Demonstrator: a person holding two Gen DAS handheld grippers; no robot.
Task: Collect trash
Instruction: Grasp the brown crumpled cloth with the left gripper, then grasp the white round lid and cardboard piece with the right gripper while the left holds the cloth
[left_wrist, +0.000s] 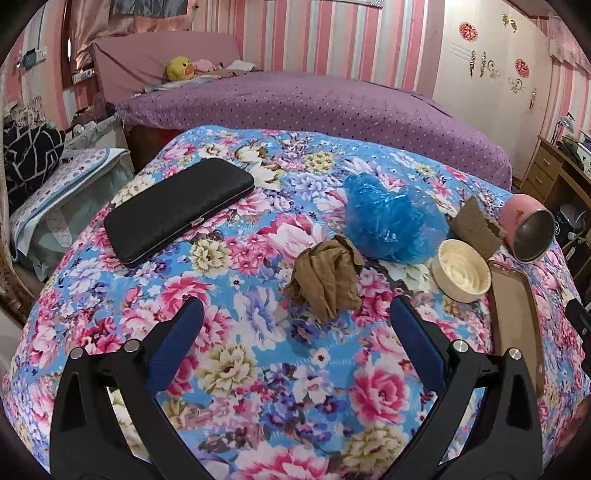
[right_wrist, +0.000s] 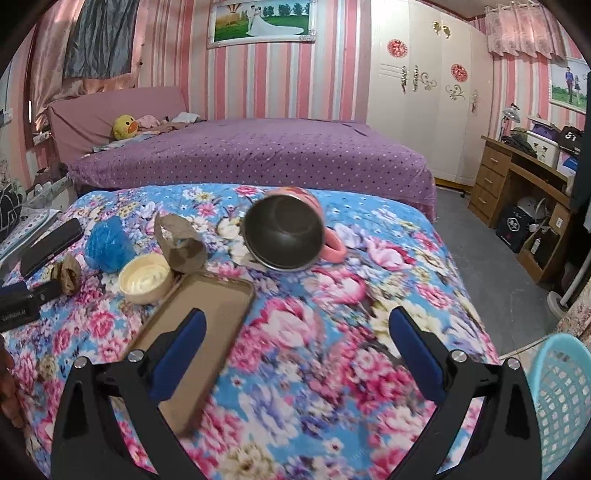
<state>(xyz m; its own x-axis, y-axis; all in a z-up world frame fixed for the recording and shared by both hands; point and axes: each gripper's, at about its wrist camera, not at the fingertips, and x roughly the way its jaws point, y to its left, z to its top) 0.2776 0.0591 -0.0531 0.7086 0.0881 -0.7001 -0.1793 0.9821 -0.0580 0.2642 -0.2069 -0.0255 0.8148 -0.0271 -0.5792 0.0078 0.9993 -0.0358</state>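
Left wrist view shows the left gripper (left_wrist: 297, 314) spread wide and holding nothing, hovering over a floral-print cloth (left_wrist: 236, 332). Just ahead of its fingertips lies a crumpled brown paper wad (left_wrist: 327, 278), and behind that, touching it, a scrunched blue plastic bag (left_wrist: 393, 225). A torn piece of brown cardboard (left_wrist: 476, 225) sits just right of the bag, with a round cream-coloured lid (left_wrist: 461, 269) in front of it. A black wallet-style case (left_wrist: 177, 210) lies well apart to the left. A pink mug (left_wrist: 528, 229) lies tipped on its side at the right, near a tan phone case (left_wrist: 517, 325).

Right wrist view shows the right gripper (right_wrist: 297, 317) likewise released and empty, its left finger over the tan phone case (right_wrist: 207, 325). The pink mug (right_wrist: 291, 229), on its side with its dark opening facing the camera, lies ahead. A light blue mesh basket (right_wrist: 561, 402) stands at the lower right, beside the cloth's edge. The blue bag (right_wrist: 107, 243), cardboard (right_wrist: 181, 240), lid (right_wrist: 146, 273) and paper wad (right_wrist: 68, 277) lie at the left.
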